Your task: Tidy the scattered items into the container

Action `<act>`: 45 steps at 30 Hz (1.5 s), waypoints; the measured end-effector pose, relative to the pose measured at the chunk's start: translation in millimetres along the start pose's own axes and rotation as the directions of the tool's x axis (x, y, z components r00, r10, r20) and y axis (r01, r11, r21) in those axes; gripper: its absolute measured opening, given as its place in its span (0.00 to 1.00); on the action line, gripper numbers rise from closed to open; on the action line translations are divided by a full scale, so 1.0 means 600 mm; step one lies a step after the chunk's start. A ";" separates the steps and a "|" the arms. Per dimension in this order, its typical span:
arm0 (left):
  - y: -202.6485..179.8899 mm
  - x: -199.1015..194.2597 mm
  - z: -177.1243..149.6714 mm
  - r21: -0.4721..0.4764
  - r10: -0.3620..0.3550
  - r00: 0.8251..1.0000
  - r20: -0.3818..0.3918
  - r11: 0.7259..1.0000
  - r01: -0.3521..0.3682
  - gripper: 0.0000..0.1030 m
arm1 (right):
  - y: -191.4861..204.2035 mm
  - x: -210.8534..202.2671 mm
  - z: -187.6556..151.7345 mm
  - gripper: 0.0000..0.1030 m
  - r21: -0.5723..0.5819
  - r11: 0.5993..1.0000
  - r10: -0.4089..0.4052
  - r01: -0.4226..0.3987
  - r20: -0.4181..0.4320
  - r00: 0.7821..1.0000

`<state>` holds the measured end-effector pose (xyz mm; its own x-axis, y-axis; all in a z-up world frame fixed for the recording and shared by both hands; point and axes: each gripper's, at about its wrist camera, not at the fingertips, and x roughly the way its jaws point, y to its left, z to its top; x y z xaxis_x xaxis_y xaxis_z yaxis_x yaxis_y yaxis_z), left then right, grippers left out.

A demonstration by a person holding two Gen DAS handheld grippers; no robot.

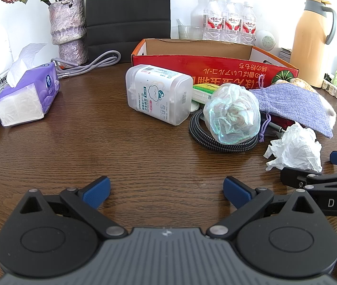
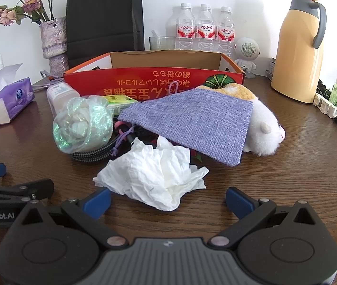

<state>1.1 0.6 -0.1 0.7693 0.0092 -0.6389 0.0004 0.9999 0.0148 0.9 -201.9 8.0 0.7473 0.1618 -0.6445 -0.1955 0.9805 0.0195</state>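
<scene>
Clutter lay before the red box (image 2: 154, 80). We held both the left gripper (image 1: 167, 193) and right gripper (image 2: 168, 201) with jaws apart, empty, the right near crumpled tissue (image 2: 154, 173).

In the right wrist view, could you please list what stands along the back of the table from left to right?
Flower vase → black paper bag → three water bottles → small white speaker → yellow thermos jug.
</scene>
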 end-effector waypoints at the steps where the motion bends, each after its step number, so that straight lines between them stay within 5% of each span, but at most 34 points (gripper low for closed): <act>1: 0.000 0.000 0.000 0.000 0.000 1.000 0.000 1.000 0.000 1.00 | 0.000 0.000 0.000 1.00 0.000 1.000 0.000 0.000 0.000 1.000; 35: 0.000 -0.004 0.000 0.011 0.000 1.000 0.007 1.000 0.000 1.00 | -0.003 0.002 0.001 1.00 0.000 1.000 0.003 -0.003 0.003 1.000; 38: -0.011 -0.056 0.014 0.105 0.002 0.988 0.152 0.994 -0.018 0.98 | -0.011 -0.017 -0.006 0.97 0.013 1.000 0.027 -0.027 0.040 0.999; 41: -0.017 -0.092 0.033 0.197 -0.071 0.943 0.324 0.980 0.006 1.00 | -0.037 -0.050 -0.012 0.98 0.056 0.994 0.091 -0.099 0.132 0.987; 45: -0.024 -0.052 0.063 0.209 -0.172 0.948 0.267 0.971 0.117 1.00 | -0.057 -0.052 0.004 0.97 0.082 0.990 0.104 -0.116 0.137 0.985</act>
<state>0.9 -14.4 48.8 0.8998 -0.1662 -0.4034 0.2241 0.9694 0.1006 -14.3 -240.5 29.2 0.8028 0.2768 -0.5280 -0.2280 0.9609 0.1571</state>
